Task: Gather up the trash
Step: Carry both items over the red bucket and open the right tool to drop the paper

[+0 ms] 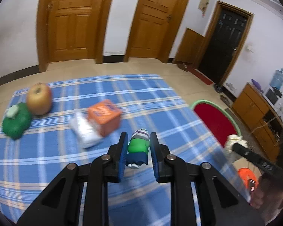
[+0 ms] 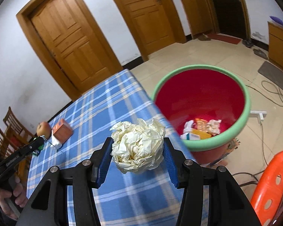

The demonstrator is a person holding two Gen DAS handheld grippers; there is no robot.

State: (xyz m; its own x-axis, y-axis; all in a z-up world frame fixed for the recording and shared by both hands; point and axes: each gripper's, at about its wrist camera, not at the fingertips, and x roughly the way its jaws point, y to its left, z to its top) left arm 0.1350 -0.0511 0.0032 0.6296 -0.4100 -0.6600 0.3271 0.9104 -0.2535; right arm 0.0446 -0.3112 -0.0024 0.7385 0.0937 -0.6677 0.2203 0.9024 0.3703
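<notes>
A crumpled paper ball point(image 2: 138, 146) is clamped in the right gripper point(image 2: 138, 157) near the red bin point(image 2: 201, 141) — a green figurine point(image 1: 138, 146) is pinched by the left gripper point(image 1: 138, 157).

1. We see the orange box point(image 1: 104, 116) and white packet point(image 1: 85, 131) smeared by motion blur (printing unreadable).
2. We lose the orange stool point(image 2: 273, 185) past the right wrist view's edge.
3. The table point(image 2: 141, 197) hides part of the red bin's rim point(image 2: 245, 101).
</notes>
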